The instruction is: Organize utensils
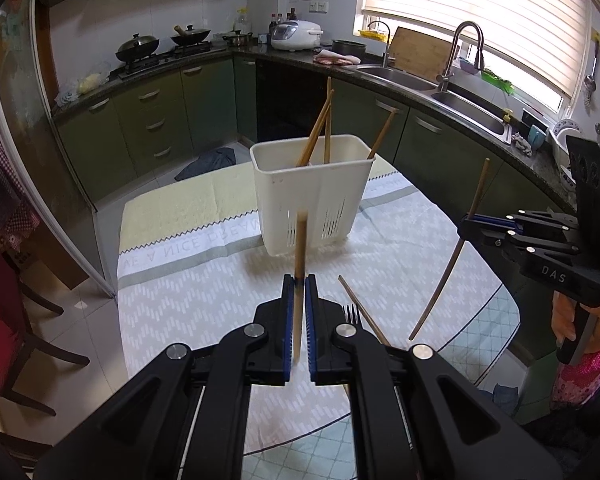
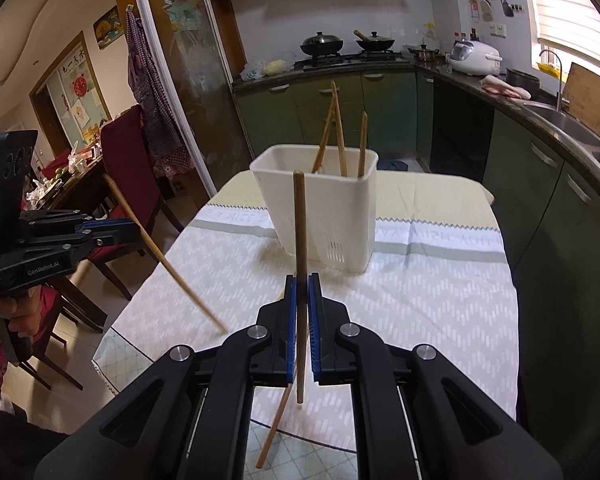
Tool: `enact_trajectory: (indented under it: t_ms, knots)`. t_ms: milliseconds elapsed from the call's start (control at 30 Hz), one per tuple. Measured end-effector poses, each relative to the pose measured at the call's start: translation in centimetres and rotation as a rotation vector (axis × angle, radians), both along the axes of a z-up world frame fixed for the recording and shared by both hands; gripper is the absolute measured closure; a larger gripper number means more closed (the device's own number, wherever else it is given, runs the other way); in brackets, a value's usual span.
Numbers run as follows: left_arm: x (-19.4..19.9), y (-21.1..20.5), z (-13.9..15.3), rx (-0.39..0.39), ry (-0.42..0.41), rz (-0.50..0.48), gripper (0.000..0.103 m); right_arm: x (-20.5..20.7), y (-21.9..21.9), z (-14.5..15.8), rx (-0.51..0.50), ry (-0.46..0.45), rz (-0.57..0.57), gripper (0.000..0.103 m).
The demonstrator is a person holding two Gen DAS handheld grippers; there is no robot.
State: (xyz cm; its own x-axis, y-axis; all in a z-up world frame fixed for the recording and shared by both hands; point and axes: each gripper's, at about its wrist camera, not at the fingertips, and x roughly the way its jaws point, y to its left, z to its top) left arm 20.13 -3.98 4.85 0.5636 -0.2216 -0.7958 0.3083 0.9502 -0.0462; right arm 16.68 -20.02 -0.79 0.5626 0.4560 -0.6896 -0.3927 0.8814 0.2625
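Wooden chopstick (image 1: 299, 280) sits pinched upright in my left gripper (image 1: 299, 280); my right gripper (image 2: 302, 280) clamps another chopstick (image 2: 300, 264). Just beyond my left fingertips lie a fork (image 1: 351, 313) and loose chopstick (image 1: 362, 310). Farther ahead stands the white basket (image 1: 312, 196), chopsticks inside.

A kitchen with green cabinets (image 1: 148, 120). Two lidded woks (image 2: 322, 44) sit on the stove, a white rice cooker (image 1: 296, 35) nearby. A steel sink (image 1: 472, 114) with tall faucet (image 1: 466, 52) lies under window blinds (image 1: 472, 4). A red chair (image 2: 128, 168) stands beside the tabletop (image 1: 204, 200).
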Motion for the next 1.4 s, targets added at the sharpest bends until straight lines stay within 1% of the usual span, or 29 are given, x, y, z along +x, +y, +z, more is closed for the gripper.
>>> enact_trajectory:
  t_ms: [167, 300, 500, 600, 633, 700, 733, 767, 800, 833, 900, 967, 1000, 1033, 1067, 1200, 1400]
  knots:
    - [0.2, -0.1, 0.6, -0.001, -0.014, -0.009, 0.098, 0.5, 0.3, 2.0, 0.004, -0.032, 0.017, 0.096]
    - [0.5, 0.0, 0.4, -0.005, -0.009, -0.016, 0.103, 0.7, 0.7, 3.4, -0.010, -0.062, 0.021, 0.096]
    - [2.0, 0.2, -1.2, -0.008, 0.026, -0.019, 0.103, 0.6, 1.3, 4.3, -0.019, -0.070, 0.031, 0.096]
    - [3.8, 0.5, -2.6, -0.012, 0.071, -0.008, 0.103, 0.4, 0.9, 4.3, -0.019, -0.065, 0.023, 0.096]
    - [4.6, 1.0, -3.1, -0.022, 0.089, 0.012, 0.103, 0.3, 0.7, 4.3, -0.020, -0.064, 0.019, 0.096]
    - [6.0, 1.9, -4.1, -0.032, 0.129, 0.062, 0.097, 0.3, 0.3, 4.3, -0.019, -0.064, 0.012, 0.096]
    - [7.2, 2.5, -4.9, -0.028, 0.161, 0.095, 0.081, 0.3, 0.1, 4.3, -0.017, -0.063, 0.008, 0.096]
    - [8.1, 3.0, -5.7, -0.022, 0.187, 0.119, 0.062, 0.3, -0.1, 4.3, -0.015, -0.062, 0.006, 0.096]
    - [9.0, 3.3, -6.5, -0.012, 0.216, 0.139, 0.056, 0.3, -0.2, 4.2, -0.013, -0.061, 0.004, 0.096]
    - [10.3, 3.7, -7.5, -0.012, 0.256, 0.160, 0.053, 0.3, -0.4, 4.2, -0.011, -0.061, 0.002, 0.096]
    - [12.4, 4.0, -9.6, -0.024, 0.336, 0.179, 0.053, 0.3, -0.7, 4.1, -0.009, -0.059, -0.003, 0.096]
    - [13.6, 4.1, -11.0, -0.021, 0.370, 0.201, 0.054, 0.2, -1.0, 3.9, -0.007, -0.054, -0.009, 0.096]
    - [14.1, 4.0, -11.7, -0.010, 0.381, 0.197, 0.054, 0.2, -1.1, 3.9, -0.007, -0.051, -0.012, 0.096]
    - [14.6, 3.7, -12.5, 0.009, 0.387, 0.192, 0.058, 0.2, -1.4, 3.8, -0.006, -0.047, -0.016, 0.096]
    - [15.0, 3.4, -13.3, 0.026, 0.392, 0.188, 0.065, 0.3, -1.6, 3.7, -0.005, -0.044, -0.020, 0.096]
    - [15.8, 2.3, -15.5, 0.076, 0.402, 0.175, 0.066, 0.2, -2.5, 3.4, -0.004, -0.035, -0.039, 0.096]
    - [17.0, 1.4, -17.9, 0.107, 0.409, 0.181, 0.066, -0.1, -3.4, 3.0, -0.002, -0.026, -0.054, 0.096]
